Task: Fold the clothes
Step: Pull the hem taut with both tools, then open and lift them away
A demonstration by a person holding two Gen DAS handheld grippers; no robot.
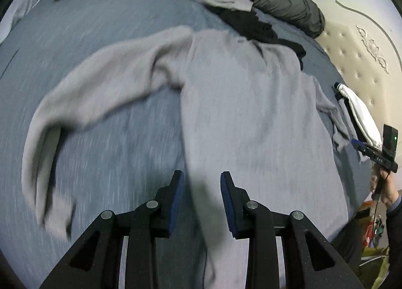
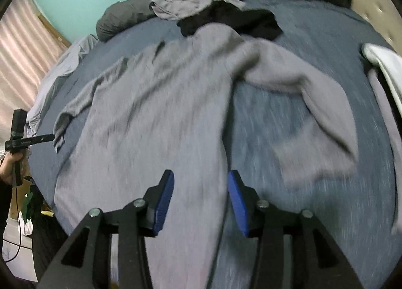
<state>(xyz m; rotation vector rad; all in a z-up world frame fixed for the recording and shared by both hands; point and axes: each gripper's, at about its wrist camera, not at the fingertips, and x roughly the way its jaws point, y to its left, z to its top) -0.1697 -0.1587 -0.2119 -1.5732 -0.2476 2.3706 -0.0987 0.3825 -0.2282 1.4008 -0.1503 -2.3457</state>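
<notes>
While we hover over the bed (image 1: 105,27), 1 grey sweatshirt (image 1: 238,103) lies flat; left tool (image 1: 202,201) & right tool (image 2: 199,201) both apart, nothing gripped.

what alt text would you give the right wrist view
A grey sweater lies spread on a blue bed, one sleeve bent out to the right. The right tool is open above its hem edge, holding nothing. A pile of dark clothes lies at the far side, and the left tool shows at the left edge.
</notes>
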